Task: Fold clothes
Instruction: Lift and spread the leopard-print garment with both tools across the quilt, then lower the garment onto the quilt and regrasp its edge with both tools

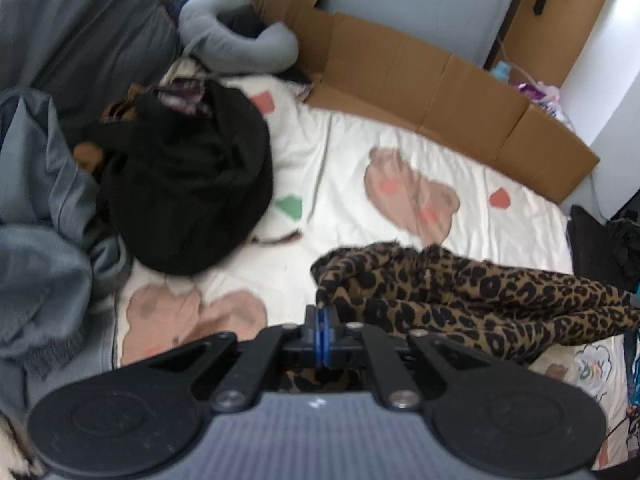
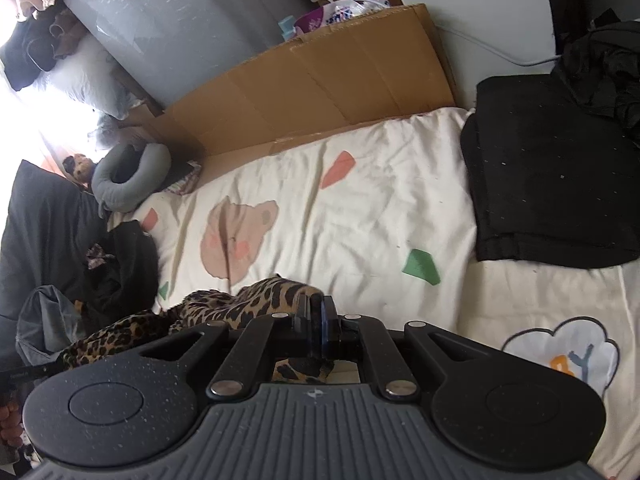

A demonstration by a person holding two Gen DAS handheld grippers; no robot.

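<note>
Both grippers (image 1: 321,312) (image 2: 316,312) pinch leopard-print garment (image 1: 480,296); sheet (image 2: 360,220) lettering unreadable.

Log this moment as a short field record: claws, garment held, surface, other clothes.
left claw: shut on leopard-print garment
right claw: shut on the same garment
garment state: bunched, strung between both claws
surface: cream bedspread with bear print
other clothes: folded black garment; black clothes heap

Soft daylight, blown-out window glare, slight blur, fisheye-warped edges.
</note>
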